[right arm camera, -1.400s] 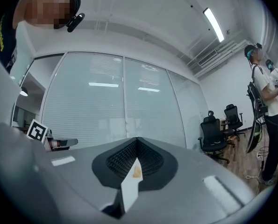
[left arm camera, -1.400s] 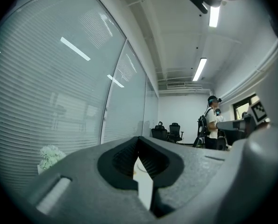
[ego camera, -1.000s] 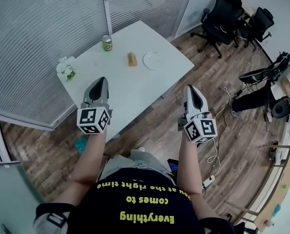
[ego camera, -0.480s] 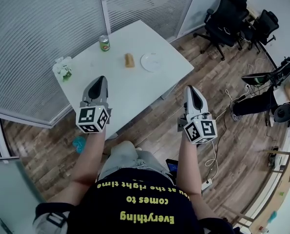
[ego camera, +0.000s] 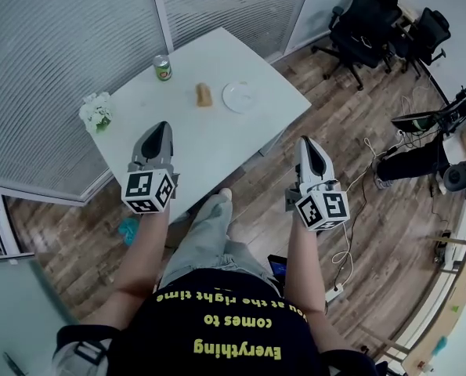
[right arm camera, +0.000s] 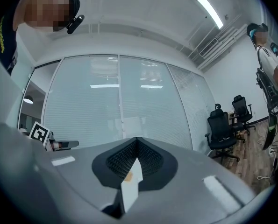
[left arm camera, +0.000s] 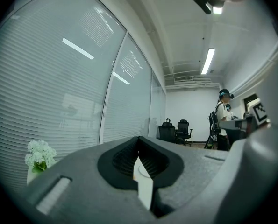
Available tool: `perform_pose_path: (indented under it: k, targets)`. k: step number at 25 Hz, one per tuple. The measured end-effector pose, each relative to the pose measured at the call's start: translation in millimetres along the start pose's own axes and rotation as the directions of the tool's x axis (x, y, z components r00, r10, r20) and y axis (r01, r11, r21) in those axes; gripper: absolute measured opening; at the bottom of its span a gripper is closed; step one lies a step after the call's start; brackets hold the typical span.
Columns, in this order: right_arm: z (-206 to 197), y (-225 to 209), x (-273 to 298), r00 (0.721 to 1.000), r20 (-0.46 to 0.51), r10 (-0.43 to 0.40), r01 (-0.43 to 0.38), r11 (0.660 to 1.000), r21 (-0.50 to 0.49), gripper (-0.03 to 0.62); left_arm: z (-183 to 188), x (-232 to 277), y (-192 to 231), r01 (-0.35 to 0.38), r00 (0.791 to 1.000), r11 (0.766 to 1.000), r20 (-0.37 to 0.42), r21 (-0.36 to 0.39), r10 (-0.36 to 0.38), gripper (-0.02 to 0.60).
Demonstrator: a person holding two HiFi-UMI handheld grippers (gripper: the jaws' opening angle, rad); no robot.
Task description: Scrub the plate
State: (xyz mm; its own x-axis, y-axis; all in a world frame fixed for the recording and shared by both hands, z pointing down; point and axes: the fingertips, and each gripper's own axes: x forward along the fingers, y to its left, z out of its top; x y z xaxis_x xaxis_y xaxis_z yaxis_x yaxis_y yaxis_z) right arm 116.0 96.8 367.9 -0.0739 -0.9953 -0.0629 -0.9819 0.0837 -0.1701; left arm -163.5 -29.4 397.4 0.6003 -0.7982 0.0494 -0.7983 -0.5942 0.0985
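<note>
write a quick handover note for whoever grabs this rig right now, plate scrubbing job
Left tongs: shut, empty, held level; in the head view they show over the near part of the table.
Right tongs: shut, empty, held level, over the floor beside the table.
Plate: on the far side of the white table, nothing touching it. The tan block, likely the scrubber, lies just left of it, apart. The can and flowers stand further left.
Done: nothing yet, no tool picked up.
Left: step up to the table, take the tan block, steady the plate, scrub it.
</note>
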Motion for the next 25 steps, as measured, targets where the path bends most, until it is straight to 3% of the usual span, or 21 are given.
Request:
perform_pose_path:
  k: [17, 25]
  targets:
    - [9, -54, 57, 0.999, -0.034, 0.012, -0.014, 0.998, -0.061, 0.006, -4, 100, -2, 0.026, 1.000, 0.999, -0.001, -0.022, -0.026, 0.002]
    - [-1, -75, 95, 0.998, -0.059, 0.026, -0.028, 0.999, -0.028, 0.015, -7, 138, 7, 0.013, 1.000, 1.000, -0.019, -0.025, -0.013, 0.002]
